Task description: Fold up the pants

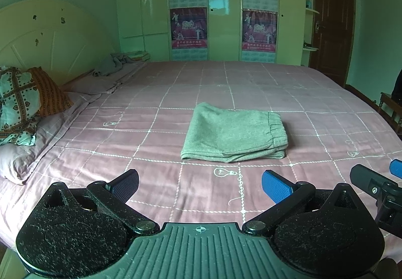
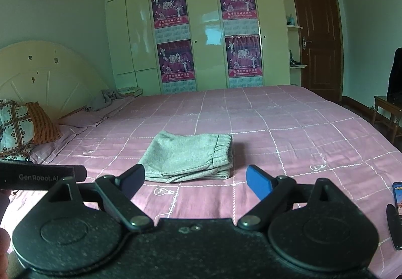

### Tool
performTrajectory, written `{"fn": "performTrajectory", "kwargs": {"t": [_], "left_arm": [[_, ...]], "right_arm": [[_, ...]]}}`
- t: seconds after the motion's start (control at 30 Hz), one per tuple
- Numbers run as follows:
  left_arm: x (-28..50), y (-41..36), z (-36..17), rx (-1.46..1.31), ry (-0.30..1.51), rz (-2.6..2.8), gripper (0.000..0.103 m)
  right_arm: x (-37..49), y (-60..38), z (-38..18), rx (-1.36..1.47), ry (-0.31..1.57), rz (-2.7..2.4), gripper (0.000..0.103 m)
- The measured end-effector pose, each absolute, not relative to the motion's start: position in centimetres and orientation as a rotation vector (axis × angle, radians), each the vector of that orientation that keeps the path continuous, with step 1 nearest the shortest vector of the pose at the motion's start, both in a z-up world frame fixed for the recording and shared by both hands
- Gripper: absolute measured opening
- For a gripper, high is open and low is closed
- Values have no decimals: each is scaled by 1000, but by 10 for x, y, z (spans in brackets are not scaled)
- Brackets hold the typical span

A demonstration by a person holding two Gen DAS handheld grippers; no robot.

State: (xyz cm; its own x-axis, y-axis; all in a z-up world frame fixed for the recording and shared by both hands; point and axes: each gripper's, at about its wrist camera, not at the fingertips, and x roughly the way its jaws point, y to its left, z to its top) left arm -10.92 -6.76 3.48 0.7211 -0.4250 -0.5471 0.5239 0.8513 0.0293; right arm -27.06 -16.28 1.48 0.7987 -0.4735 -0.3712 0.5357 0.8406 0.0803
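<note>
- Far left: pillows [image 1: 22, 100] piled against the headboard [image 1: 50, 35]; not part of the job.
- Left hand-held gripper [image 1: 199, 186]: jaws spread wide, nothing between them, held above the near edge of the bed [image 1: 100, 148], short of the cloth.
- Centre: pants [image 1: 233, 133] lie on the pink checked bedcover, between both tools and farther off. Grey-green knit, folded into a compact rectangle of several layers, edges fairly square, elastic waistband on the right end, stacked folds showing at the near right corner.
- Right hand-held gripper [image 2: 194, 178]: jaws equally wide, empty, apart from the pants.
- Far right, near edge: a phone [image 2: 398, 197] lying on the bed.
- Judgement: folding looks complete or at its final check. Next move, if any, calls only for a light press to flatten the near layers.
</note>
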Motion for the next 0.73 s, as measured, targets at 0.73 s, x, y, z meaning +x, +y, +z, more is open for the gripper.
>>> {"fn": "performTrajectory", "kwargs": {"t": [0.73], "left_arm": [[-73,-89,31,219,574,-608,103]], "right_arm": [[-235,-175,15,200,381,-529,89]]}}
